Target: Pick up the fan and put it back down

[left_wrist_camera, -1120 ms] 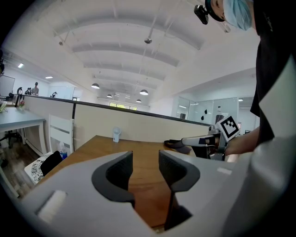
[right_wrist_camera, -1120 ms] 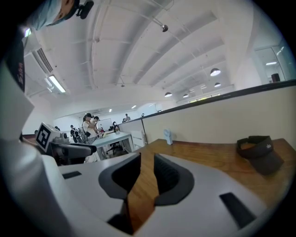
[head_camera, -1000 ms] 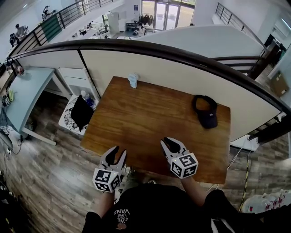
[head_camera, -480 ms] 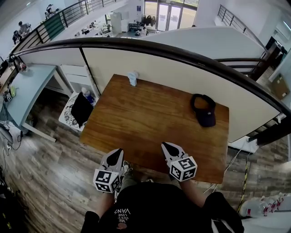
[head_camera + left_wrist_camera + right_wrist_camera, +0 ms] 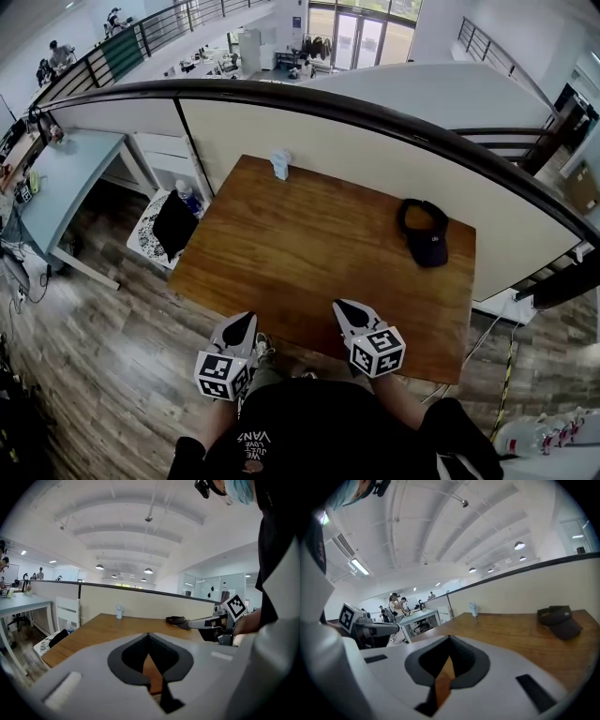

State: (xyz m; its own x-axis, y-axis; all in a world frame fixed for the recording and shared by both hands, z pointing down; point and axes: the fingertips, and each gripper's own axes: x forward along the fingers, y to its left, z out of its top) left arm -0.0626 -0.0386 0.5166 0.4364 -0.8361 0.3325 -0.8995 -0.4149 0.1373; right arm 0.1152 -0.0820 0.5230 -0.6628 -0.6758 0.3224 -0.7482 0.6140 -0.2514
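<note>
A small pale blue fan (image 5: 279,163) stands upright at the far edge of the wooden table (image 5: 309,244), near its back left corner. It also shows far off in the left gripper view as the fan (image 5: 119,611) and in the right gripper view as the fan (image 5: 473,608). My left gripper (image 5: 247,321) hovers at the table's near edge, jaws shut with nothing in them. My right gripper (image 5: 343,307) sits over the near edge to the right, also shut and empty. Both are far from the fan.
A dark cap (image 5: 424,234) lies on the table's right side. A curved partition with a dark rail (image 5: 375,117) runs behind the table. Left of the table stand a pale desk (image 5: 56,192) and a stool carrying a black bag (image 5: 174,225) and a bottle.
Both grippers closed from open to fully shut. They shifted slightly along the table's near edge.
</note>
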